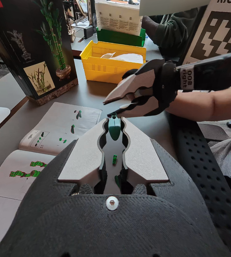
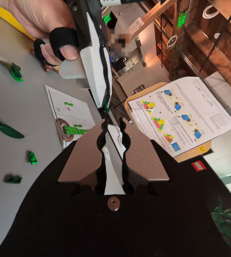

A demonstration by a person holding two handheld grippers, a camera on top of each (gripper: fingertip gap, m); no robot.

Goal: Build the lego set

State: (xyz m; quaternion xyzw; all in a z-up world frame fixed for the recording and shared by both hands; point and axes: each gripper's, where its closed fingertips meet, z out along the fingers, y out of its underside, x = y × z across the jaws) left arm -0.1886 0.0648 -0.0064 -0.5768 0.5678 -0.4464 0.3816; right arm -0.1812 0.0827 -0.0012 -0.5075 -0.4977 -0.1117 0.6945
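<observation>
My left gripper (image 1: 114, 119) is shut on a dark green leaf piece (image 1: 114, 130), stud end pointing away and held above the dark table. My right gripper (image 1: 105, 109) comes in from the right, open and empty, with its lower fingertip just touching the leaf's stud end. In the right wrist view my right gripper (image 2: 113, 120) is open just below the left gripper (image 2: 105, 107) and the green piece (image 2: 105, 107) it holds. Loose on the table lie a dark green leaf (image 2: 6, 129), a bright green clip piece (image 2: 32, 158), a small dark green piece (image 2: 13, 179) and a small leaf assembly (image 2: 14, 70).
The open instruction booklet (image 1: 59, 129) lies left of the grippers. The black set box (image 1: 33, 48) stands behind it. A yellow bin (image 1: 112, 69) and a green bin (image 1: 120, 37) stand at the back. A black chair (image 1: 195, 159) is at the right. A clipboard with a printed sheet (image 2: 181, 115) is beyond the table. The grippers are tip to tip, or close to it. The small leaf assembly (image 2: 14, 70) is about 25 cm from both grippers' fingertips.
</observation>
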